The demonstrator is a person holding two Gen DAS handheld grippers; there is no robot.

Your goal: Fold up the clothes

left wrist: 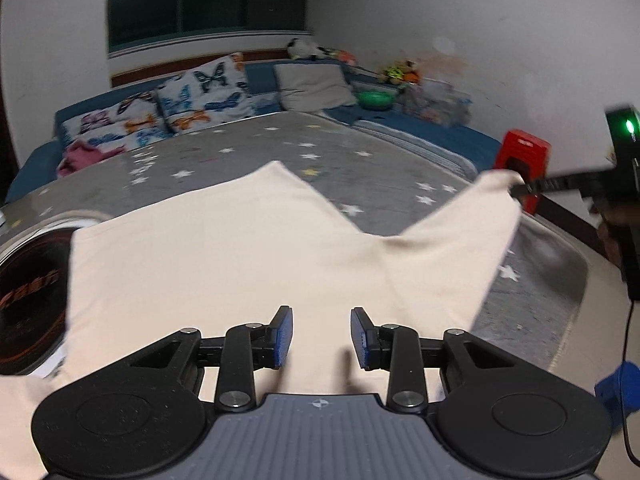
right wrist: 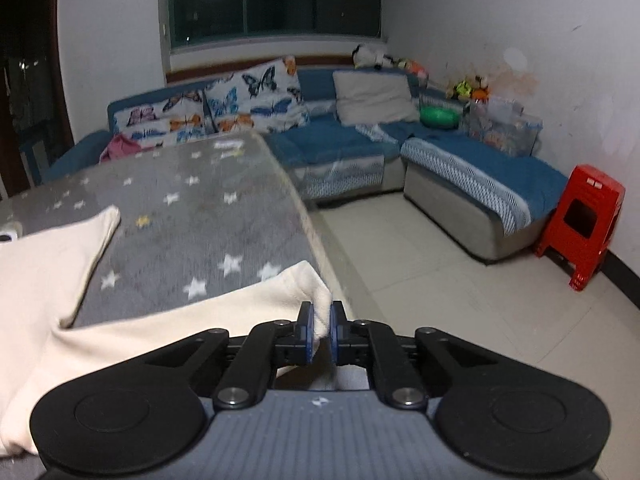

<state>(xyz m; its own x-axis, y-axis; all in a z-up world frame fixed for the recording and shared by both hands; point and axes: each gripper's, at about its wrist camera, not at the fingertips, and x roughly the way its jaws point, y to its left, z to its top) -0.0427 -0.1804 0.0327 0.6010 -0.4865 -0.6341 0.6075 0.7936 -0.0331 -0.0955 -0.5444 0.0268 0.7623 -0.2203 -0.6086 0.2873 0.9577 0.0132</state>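
Observation:
A cream garment (left wrist: 248, 248) lies spread on a grey star-patterned table cover (left wrist: 320, 148), forking into two leg-like parts. My left gripper (left wrist: 322, 338) hovers open over its near edge, and the blue pads touch no cloth. My right gripper (right wrist: 320, 328) is shut on the end of the right-hand part of the cream garment (right wrist: 312, 280), near the table's right edge. In the left wrist view the right gripper (left wrist: 520, 192) holds that end lifted at the far right.
A blue corner sofa (right wrist: 340, 140) with butterfly pillows (right wrist: 256, 96) stands behind the table, with a pink cloth (right wrist: 120, 146) at its left end. A red plastic stool (right wrist: 580, 220) stands on the tiled floor at right. A round dark object (left wrist: 32, 292) sits at the table's left.

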